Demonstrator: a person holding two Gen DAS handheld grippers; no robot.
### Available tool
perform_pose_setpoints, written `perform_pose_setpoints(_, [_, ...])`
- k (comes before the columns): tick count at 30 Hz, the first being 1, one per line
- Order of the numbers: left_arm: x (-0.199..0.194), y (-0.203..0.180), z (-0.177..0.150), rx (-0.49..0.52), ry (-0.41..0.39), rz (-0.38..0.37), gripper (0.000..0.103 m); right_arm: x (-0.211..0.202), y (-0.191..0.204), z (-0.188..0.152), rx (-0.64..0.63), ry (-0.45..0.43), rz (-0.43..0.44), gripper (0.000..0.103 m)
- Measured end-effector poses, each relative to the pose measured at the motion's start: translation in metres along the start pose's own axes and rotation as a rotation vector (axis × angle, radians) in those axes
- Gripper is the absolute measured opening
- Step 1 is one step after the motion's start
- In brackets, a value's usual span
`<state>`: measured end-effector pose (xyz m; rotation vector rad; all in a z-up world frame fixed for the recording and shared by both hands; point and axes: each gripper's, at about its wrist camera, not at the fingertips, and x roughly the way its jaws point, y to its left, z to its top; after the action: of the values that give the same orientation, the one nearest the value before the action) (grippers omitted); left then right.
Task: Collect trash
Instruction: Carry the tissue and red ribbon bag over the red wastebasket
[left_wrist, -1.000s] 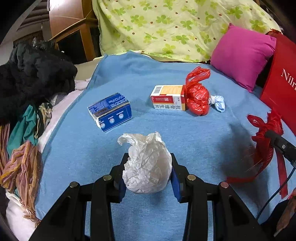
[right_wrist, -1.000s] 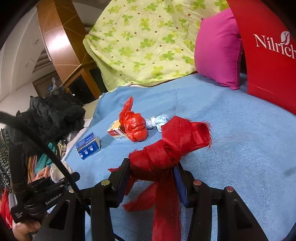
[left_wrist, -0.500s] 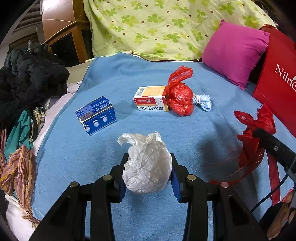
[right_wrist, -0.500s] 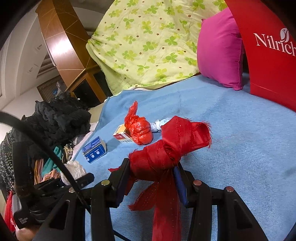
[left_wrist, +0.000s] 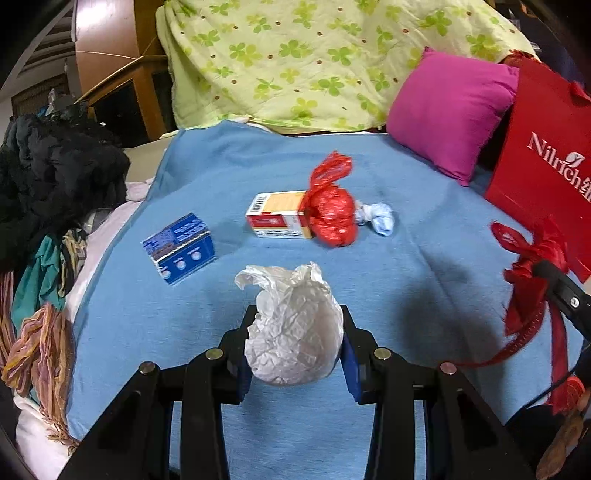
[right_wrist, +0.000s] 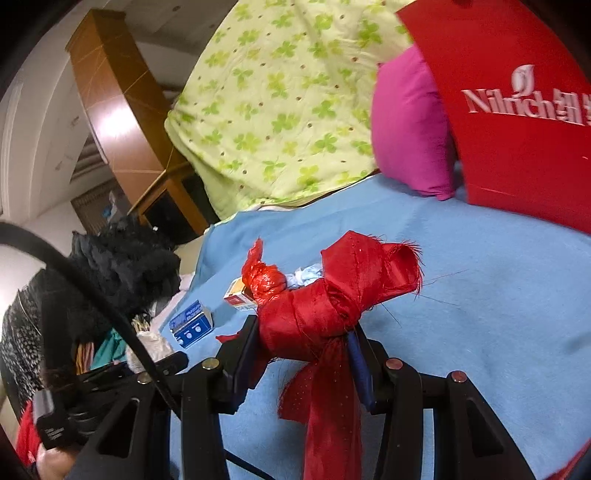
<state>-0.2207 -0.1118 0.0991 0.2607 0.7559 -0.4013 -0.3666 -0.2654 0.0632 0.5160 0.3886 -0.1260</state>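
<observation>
My left gripper (left_wrist: 295, 343) is shut on a crumpled white paper ball (left_wrist: 291, 328) and holds it above the blue blanket (left_wrist: 406, 236). My right gripper (right_wrist: 306, 339) is shut on a knotted red ribbon (right_wrist: 332, 299), whose tail hangs down; the ribbon also shows in the left wrist view (left_wrist: 528, 266). On the blanket lie a blue box (left_wrist: 181, 247), a red and white carton (left_wrist: 280, 214), a tied red plastic bag (left_wrist: 332, 210) and a small pale blue wad (left_wrist: 380, 218).
A red paper bag (left_wrist: 543, 177) stands at the right beside a magenta pillow (left_wrist: 450, 110). A green clover quilt (left_wrist: 314, 62) is heaped at the back. Dark and coloured clothes (left_wrist: 48, 184) pile up on the left edge.
Both grippers have drawn back and up from the blanket with their loads; the boxes and red bag look smaller and farther. The right view has tilted towards the red paper bag.
</observation>
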Motion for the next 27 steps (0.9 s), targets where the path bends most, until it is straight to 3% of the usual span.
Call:
perform_pose_setpoints(14, [-0.035, -0.021, 0.010, 0.013, -0.047, -0.044, 0.042, -0.106, -0.038, 0.015, -0.060, -0.067, -0.130, 0.048])
perform_pose_setpoints(21, [-0.050, -0.036, 0.013, 0.035, -0.073, -0.070, 0.042, -0.164, -0.083, -0.011, -0.026, -0.047, -0.266, 0.048])
perform_pose_setpoints(27, [-0.060, -0.062, 0.011, 0.062, -0.080, -0.125, 0.042, -0.212, -0.133, -0.055, 0.126, -0.032, -0.406, 0.048])
